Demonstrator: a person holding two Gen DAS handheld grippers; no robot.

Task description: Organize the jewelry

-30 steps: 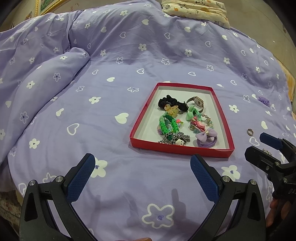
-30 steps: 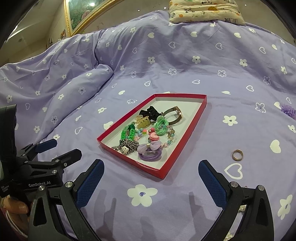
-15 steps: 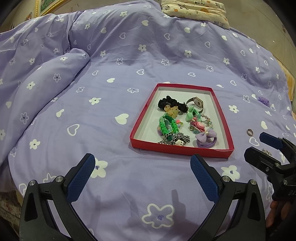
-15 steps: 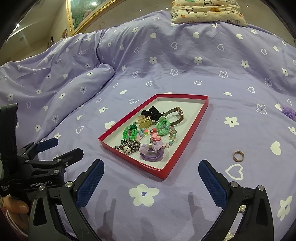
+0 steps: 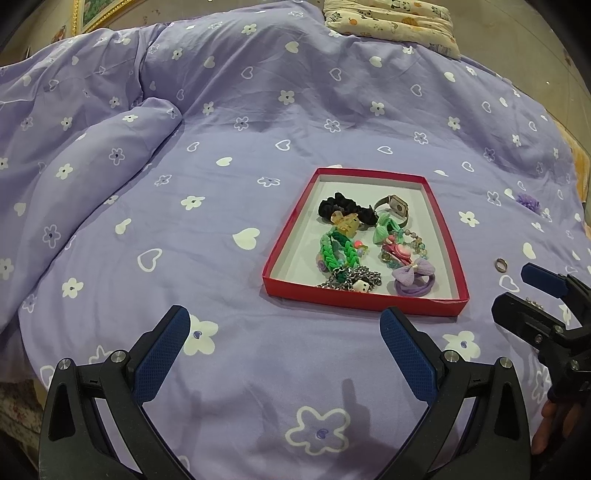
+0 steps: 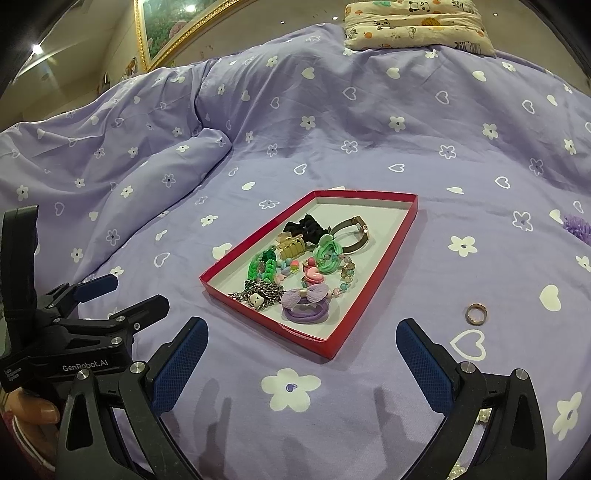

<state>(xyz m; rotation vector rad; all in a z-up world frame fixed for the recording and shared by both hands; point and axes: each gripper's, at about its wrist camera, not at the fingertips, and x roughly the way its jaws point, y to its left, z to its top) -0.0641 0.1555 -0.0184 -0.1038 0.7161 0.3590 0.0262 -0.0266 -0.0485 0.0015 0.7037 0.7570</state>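
little has moved since the earlier frames: both tools hover as before above the bed, and only the right wrist view has crept slightly, so that the red tray sits a touch higher in it.

left wrist view: the left tool [image 5: 284,345] hangs over the purple bedspread [image 5: 155,206] with its blue-padded fingers [image 5: 162,350] wide apart and nothing between them. just beyond them lies the red tray [image 5: 364,301], flat on the cover. inside it are a black scrunchie [image 5: 334,206], a watch [image 5: 397,206], a green braided band [image 5: 334,253], a silver chain [image 5: 351,280] and a purple bow hair tie [image 5: 413,278], all crowded toward the near end. a small ring [image 5: 500,264] lies on the bedspread to the right of the tray, apart from it. the right tool [image 5: 524,295] enters at the right edge, near the ring, its fingers spread. a patterned pillow [image 5: 391,20] rests at the far end of the bed.

right wrist view: the right tool [image 6: 301,360] has its jaws wide apart and empty, low over the cover. the tray [image 6: 321,345] lies ahead and slightly left; the ring [image 6: 475,314] lies on the cover to the tray's right, just beyond the right finger. a fuzzy purple piece [image 6: 578,227] shows at the far right edge. the left tool [image 6: 127,297] sits at lower left, jaws apart, held by a hand [image 6: 31,415]. a gold-framed picture [image 6: 177,26] hangs behind the bed.
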